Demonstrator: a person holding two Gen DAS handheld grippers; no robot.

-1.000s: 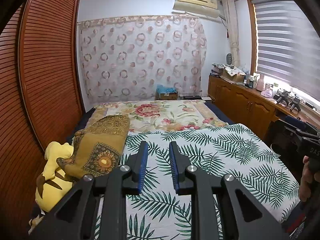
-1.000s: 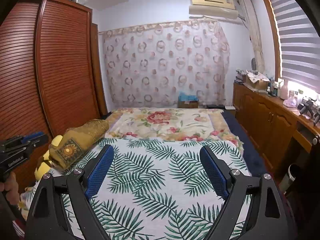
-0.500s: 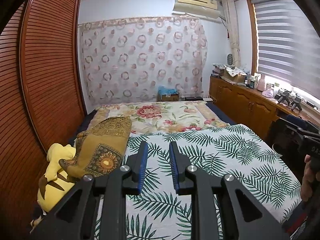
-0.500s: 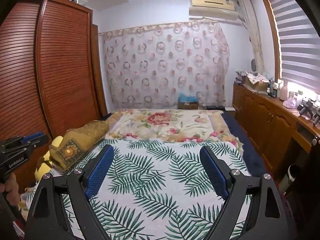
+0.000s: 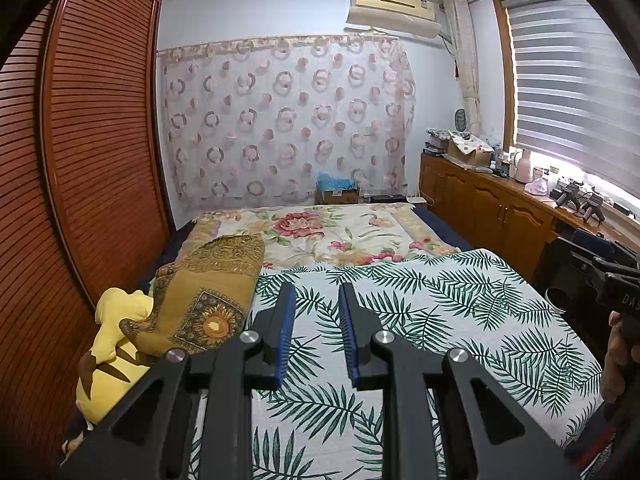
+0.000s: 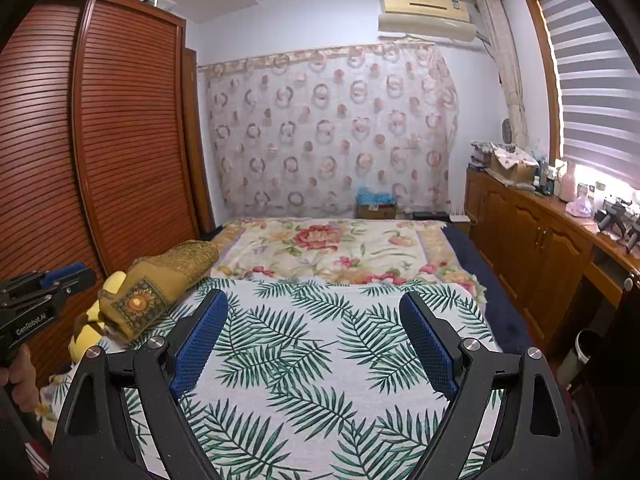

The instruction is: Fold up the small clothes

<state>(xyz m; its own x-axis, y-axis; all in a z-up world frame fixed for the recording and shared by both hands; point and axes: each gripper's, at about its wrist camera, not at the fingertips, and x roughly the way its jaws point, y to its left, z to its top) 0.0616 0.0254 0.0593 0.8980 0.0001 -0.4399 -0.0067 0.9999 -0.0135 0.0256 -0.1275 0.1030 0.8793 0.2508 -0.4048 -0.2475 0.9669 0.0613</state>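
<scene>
No small garment shows in either view. My left gripper [image 5: 316, 292] hovers over the palm-leaf sheet [image 5: 420, 320] on the bed, its blue pads a narrow gap apart with nothing between them. My right gripper [image 6: 313, 300] hangs over the same sheet [image 6: 312, 360] with its jaws spread wide and empty. In the right wrist view the left gripper [image 6: 52, 280] appears at the left edge, held by a hand [image 6: 20, 372]. The right gripper [image 5: 616, 276] shows at the right edge of the left wrist view.
A floral blanket [image 5: 320, 232] covers the far half of the bed. A gold patterned pillow [image 5: 208, 280] and a yellow plush toy [image 5: 112, 332] lie at the bed's left edge against a slatted wardrobe [image 5: 92, 160]. A wooden cabinet [image 5: 500, 216] with clutter runs along the right.
</scene>
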